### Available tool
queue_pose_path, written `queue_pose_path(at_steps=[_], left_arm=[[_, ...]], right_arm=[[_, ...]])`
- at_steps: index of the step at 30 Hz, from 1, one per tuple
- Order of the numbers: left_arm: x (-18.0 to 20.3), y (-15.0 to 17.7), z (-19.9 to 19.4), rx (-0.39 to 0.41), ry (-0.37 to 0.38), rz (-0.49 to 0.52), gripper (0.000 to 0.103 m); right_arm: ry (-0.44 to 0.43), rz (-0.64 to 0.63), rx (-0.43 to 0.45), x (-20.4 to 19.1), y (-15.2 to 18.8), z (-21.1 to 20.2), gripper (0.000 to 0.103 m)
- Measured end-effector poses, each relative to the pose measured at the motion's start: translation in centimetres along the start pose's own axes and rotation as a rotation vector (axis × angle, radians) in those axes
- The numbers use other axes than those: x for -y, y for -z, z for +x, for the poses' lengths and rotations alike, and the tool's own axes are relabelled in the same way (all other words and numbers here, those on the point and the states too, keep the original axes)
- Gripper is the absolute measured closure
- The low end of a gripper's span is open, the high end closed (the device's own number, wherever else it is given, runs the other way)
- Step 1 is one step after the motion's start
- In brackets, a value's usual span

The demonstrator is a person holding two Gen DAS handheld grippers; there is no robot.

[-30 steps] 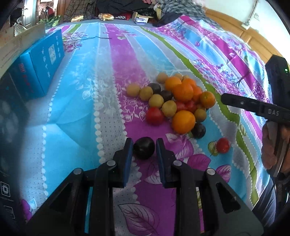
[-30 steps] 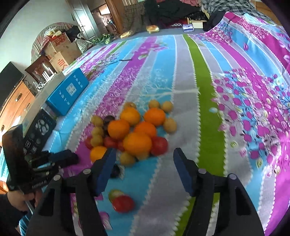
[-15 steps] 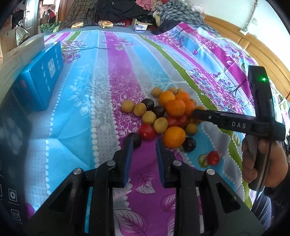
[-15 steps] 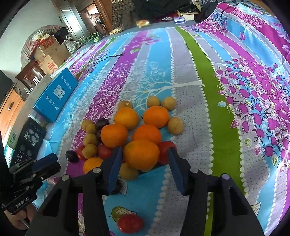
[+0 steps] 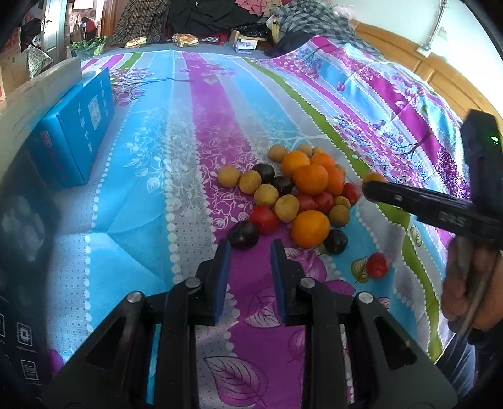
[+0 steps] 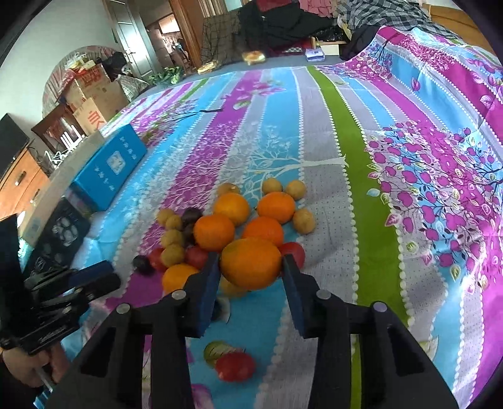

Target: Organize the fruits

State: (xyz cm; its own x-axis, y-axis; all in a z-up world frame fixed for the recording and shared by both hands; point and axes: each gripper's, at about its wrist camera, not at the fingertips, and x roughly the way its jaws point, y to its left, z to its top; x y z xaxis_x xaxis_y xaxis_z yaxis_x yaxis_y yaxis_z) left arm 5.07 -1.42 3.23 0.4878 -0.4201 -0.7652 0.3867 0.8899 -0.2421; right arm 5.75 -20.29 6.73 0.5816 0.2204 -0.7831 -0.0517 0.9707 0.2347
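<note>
A heap of fruit [image 5: 301,192] lies on a striped, flowered bedspread: oranges, small yellow-brown fruits, red tomatoes and dark plums. My left gripper [image 5: 250,251] is open and empty just short of a dark plum [image 5: 243,234] at the heap's near edge. My right gripper [image 6: 250,266] is shut on a large orange [image 6: 250,262] above the near side of the heap. That gripper also shows in the left wrist view [image 5: 408,201], with only a sliver of the orange visible at its tip. A lone red tomato [image 5: 377,265] lies apart on the right.
A blue box [image 5: 75,132] and a dark box [image 5: 19,220] lie along the left edge of the bed. Clothes and small items are piled at the far end [image 5: 220,19]. A wooden bed frame [image 5: 440,78] runs on the right.
My left gripper let go of the dark plum and drew back from it, open. My right gripper moved into the heap and closed on the large orange.
</note>
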Motion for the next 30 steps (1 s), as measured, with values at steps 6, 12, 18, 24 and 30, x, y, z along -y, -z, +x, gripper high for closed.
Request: queue_pose_path(at_steps=[6,12,18,24,30], left_arm=[[0.0,-0.1,2.0,-0.009,-0.011,-0.002,0.075],[-0.2,-0.1,3.3,-0.016,-0.036,-0.013,0.075],[-0.1,-0.4,3.6,-0.019,-0.042,-0.004,0.075],[0.0,-0.9,1.6,0.005,-0.091,-0.010,0.076],[0.2,-2.8,-4.3,0.077,-0.172,-0.033,0.076]], right_arm=[[-0.020,0.005,-0.021,-0.5,1.8,-0.9,0.059],[-0.023,0.018,-0.031,-0.1,2.2,-0.6,0.059],[-0.012,0.011,-0.026,-0.3,1.9,-0.3,0.059],[0.051,-0.038,-0.003,-1.4,1.1,-1.1,0.059],[0.091,-0.090,0.051,-3.5,-0.5,-3.7,0.059]])
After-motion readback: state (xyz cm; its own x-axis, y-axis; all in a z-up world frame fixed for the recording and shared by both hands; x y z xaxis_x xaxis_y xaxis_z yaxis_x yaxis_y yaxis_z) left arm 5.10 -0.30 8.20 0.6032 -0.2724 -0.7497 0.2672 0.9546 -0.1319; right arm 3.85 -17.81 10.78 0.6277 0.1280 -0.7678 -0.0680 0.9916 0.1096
